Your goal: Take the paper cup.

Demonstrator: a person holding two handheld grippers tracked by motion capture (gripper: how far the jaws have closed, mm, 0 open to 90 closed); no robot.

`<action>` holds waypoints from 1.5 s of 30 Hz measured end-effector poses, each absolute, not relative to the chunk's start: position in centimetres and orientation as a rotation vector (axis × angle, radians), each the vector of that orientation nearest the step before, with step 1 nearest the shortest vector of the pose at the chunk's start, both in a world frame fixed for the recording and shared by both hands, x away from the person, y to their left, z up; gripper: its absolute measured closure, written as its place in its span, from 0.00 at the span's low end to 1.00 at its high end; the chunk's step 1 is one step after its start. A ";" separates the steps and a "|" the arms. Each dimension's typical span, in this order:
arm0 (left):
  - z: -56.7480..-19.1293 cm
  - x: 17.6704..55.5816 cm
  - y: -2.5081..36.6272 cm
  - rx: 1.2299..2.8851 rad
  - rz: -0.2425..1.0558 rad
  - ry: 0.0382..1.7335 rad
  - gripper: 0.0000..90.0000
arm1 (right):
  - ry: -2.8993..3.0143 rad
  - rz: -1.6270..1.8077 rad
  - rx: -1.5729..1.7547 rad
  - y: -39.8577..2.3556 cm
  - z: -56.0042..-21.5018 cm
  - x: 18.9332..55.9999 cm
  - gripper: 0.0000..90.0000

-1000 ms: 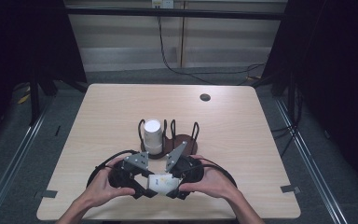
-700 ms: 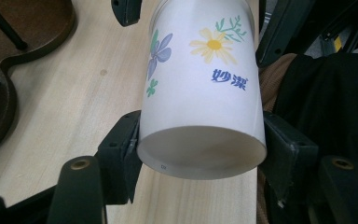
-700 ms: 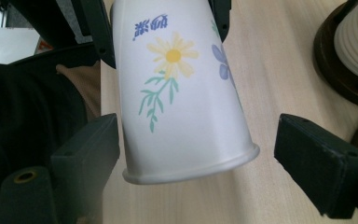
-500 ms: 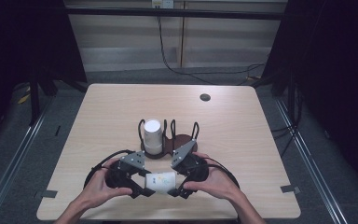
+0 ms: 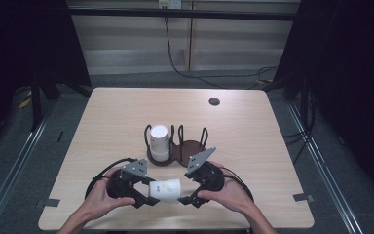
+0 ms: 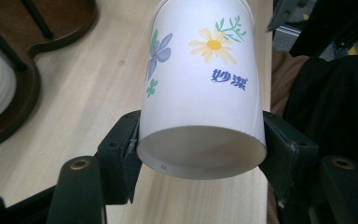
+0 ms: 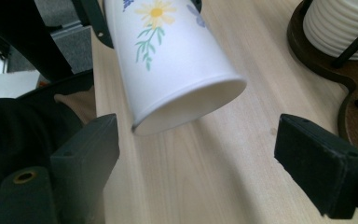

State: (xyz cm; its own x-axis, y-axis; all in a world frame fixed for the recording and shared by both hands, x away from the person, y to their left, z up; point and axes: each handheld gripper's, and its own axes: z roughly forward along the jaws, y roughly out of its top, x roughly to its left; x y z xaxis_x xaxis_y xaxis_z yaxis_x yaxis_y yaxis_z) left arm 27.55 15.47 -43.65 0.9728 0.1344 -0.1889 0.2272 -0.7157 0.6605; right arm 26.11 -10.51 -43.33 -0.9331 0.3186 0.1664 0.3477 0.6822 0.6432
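Right tool [image 7: 196, 154] jaws just spread, letting go of paper cup [image 6: 200, 88]; cup reads "妙潔", flower print. Left tool [image 6: 200, 154] pinches cup base, cup level above worktop [image 5: 272, 146].

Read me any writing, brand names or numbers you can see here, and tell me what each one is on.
"妙潔", blue characters on the side of the flowered paper cup, beside the yellow daisy print.
A tiny dark mark on that cup's bottom edge, in the left gripper view: too small to read.
White ribbed cup in the wooden cup holder: no writing to be seen.
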 end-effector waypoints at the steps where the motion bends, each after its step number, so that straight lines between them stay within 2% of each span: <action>1: -43.6 27.6 15.6 2.379 -0.164 0.246 0.41 | -2.832 -1.109 -0.571 -10.7 -43.3 26.1 0.15; 26: -44.0 27.3 16.9 2.238 -0.111 0.290 0.41 | -2.638 -1.475 -0.670 -12.4 -43.7 25.6 0.16; 45: -43.9 27.1 17.0 2.131 -0.099 0.271 0.41 | -2.529 -1.624 -0.706 -12.9 -43.7 25.5 0.15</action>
